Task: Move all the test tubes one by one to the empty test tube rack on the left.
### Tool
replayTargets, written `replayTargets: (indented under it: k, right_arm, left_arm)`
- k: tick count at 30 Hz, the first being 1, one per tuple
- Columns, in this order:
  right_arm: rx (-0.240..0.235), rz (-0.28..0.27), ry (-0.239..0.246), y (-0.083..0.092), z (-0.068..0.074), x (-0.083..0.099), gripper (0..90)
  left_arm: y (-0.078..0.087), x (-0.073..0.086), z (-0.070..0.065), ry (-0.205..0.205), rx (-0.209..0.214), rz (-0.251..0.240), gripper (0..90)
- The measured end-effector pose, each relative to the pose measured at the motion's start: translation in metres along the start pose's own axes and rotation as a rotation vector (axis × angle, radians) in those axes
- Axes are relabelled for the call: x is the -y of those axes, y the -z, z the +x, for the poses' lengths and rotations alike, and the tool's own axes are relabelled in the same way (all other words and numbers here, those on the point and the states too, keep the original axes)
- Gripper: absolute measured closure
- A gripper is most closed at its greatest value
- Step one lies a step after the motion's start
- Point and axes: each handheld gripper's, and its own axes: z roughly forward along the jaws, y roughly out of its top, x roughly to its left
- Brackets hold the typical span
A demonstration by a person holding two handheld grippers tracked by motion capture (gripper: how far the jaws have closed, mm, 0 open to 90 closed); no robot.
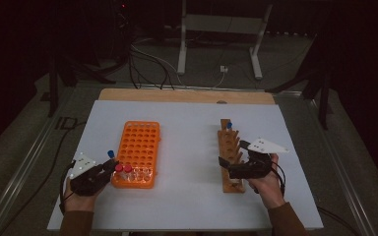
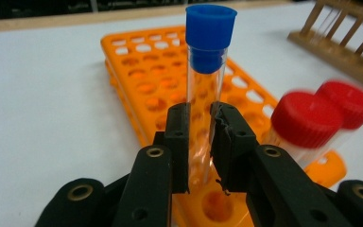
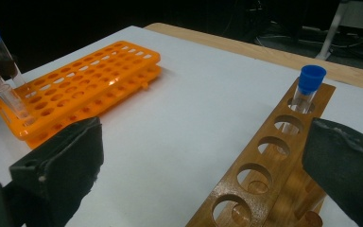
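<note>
My left gripper [image 1: 109, 164] [image 2: 201, 137] is shut on a clear test tube with a blue cap [image 1: 111, 154] [image 2: 207, 56], held upright over the near left corner of the orange tube rack [image 1: 142, 137] [image 2: 142, 80]. Two red-capped tubes [image 1: 123, 168] [image 2: 312, 118] stand in the rack's near row, right beside the held tube. My right gripper [image 1: 235, 153] [image 3: 203, 156] is open, its jaws spread wide over the wooden rack [image 1: 230, 167] [image 3: 264, 161]. At that rack's far end stands another blue-capped tube [image 1: 229, 126] [image 3: 307, 87].
Both racks lie on a white board [image 1: 187, 196] over a wooden tabletop [image 1: 177, 95]. Most holes of the orange rack [image 3: 75, 90] are vacant, as are the wooden rack's near holes. Behind the table, cables [image 1: 147, 64] and a stand's legs [image 1: 256, 54] cross the floor.
</note>
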Motion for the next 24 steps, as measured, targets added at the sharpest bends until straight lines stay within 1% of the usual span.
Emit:
replayTargets:
  k: [3, 4, 10, 14, 20, 21, 22, 24]
  right_arm:
    - [0.0, 0.003, -0.001, -0.0007, -0.0002, 0.0007, 0.2]
    - [0.0, 0.003, -0.001, -0.001, -0.0002, 0.0009, 0.2]
    - [-0.003, 0.004, -0.002, -0.0017, 0.0, 0.0017, 0.2]
    - [-0.003, 0.006, -0.001, -0.0024, -0.0001, 0.0025, 0.2]
    - [-0.005, 0.006, 0.002, -0.0027, 0.0003, 0.0023, 0.2]
    - [-0.004, 0.006, 0.001, -0.0026, 0.0001, 0.0023, 0.2]
    - [-0.004, 0.005, -0.001, -0.0025, 0.0, 0.0022, 0.2]
    - [-0.002, 0.005, -0.002, -0.0021, -0.0008, 0.0021, 0.2]
  left_arm:
    - [-0.0046, 0.0028, -0.0021, -0.02, -0.005, 0.05, 78.0]
    - [-0.0057, 0.0035, -0.0028, -0.03, -0.007, 0.058, 78.1]
    - [-0.0056, 0.0044, -0.0027, -0.029, -0.009, 0.077, 78.3]
    - [-0.0071, 0.0076, -0.0034, -0.05, -0.015, 0.11, 78.4]
    - [-0.0072, 0.007, -0.003, -0.033, -0.018, 0.107, 77.3]
    - [-0.0069, 0.0068, -0.0028, -0.031, -0.02, 0.105, 76.1]
    - [-0.0061, 0.0064, -0.0024, -0.024, -0.023, 0.1, 73.0]
    - [-0.0034, 0.0051, -0.0003, -0.009, -0.023, 0.082, 69.6]
